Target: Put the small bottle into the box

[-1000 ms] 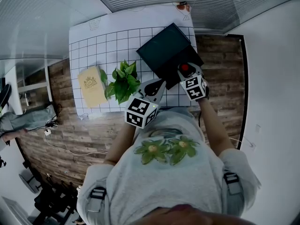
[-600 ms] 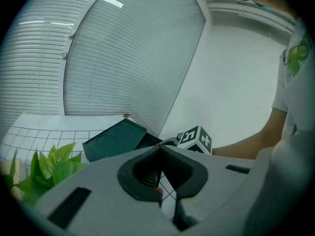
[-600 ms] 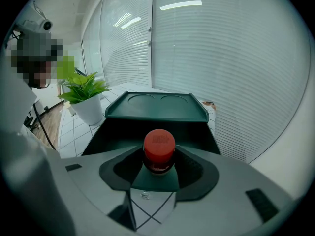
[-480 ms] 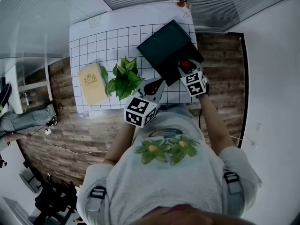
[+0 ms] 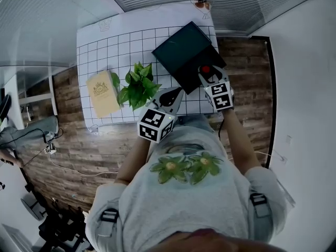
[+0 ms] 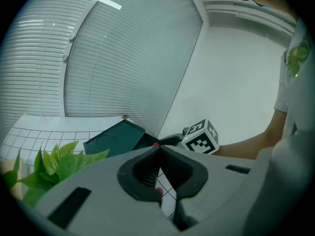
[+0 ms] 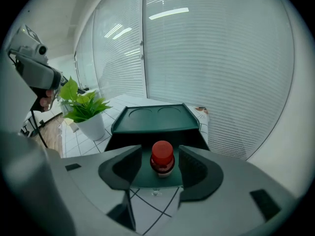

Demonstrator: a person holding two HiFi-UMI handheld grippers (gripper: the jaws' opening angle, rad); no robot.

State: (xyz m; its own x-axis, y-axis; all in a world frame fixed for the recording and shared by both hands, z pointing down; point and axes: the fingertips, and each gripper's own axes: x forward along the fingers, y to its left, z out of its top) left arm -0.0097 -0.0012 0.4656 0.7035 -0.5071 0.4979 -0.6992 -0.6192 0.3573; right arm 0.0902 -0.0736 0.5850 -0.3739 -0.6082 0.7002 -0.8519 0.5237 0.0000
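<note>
1. Left gripper (image 6: 157, 149): nearest the person's body, held low over the near edge of the grid-lined mat (image 5: 105, 51). Jaws closed tip to tip, with nothing between them. No part in the placement at this moment.

2. Right gripper (image 7: 161, 151): poised over the near right corner of the box (image 5: 181, 49). Its jaws have just been opening and now stand wide. The small bottle (image 7: 162, 157) is between them, but there is a clear gap at each pad, so nothing is gripped. Judgement: the bottle is released, and the placing step looks all but done. What remains is to draw the gripper clear without brushing the cap.

3. Small bottle: stands free on the dark green inner surface of the box, close to its front edge. Long axis vertical, upright with no visible lean. Red cap (image 7: 162, 152) points up and the base is down.

4. Box: dark green and open. Its lid panel (image 7: 155, 118), marked with two round recesses, lies beyond the bottle.

5. Potted plant (image 5: 139, 88): green leaves, on the mat, left of the box and apart from it.

6. Tan carton (image 5: 102, 94): flat on the mat, just left of the plant.
</note>
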